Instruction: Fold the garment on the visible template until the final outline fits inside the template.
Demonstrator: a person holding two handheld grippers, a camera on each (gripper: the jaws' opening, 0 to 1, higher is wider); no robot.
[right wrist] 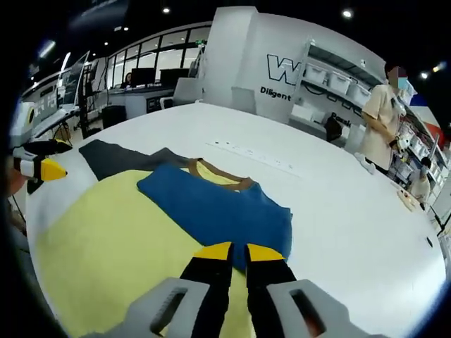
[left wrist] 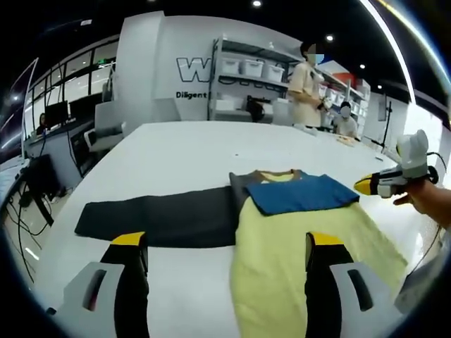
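A pale yellow T-shirt point(left wrist: 303, 260) with one blue sleeve point(right wrist: 218, 215) folded across its chest lies flat on the white tabletop point(left wrist: 190, 151), its dark grey sleeve point(left wrist: 158, 220) spread left. Left gripper point(left wrist: 225, 243) gapes empty; right gripper point(right wrist: 239, 252) is clenched on the blue sleeve's near edge. Pulling now could drag that fold askew.

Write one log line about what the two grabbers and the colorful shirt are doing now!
left gripper: open, above yellow shirt body | right gripper: shut at blue sleeve edge | blue sleeve folded across shirt | dark sleeve spread flat on white table

Black jaws with yellow tips on grey gripper point(left wrist: 229, 264) bodies
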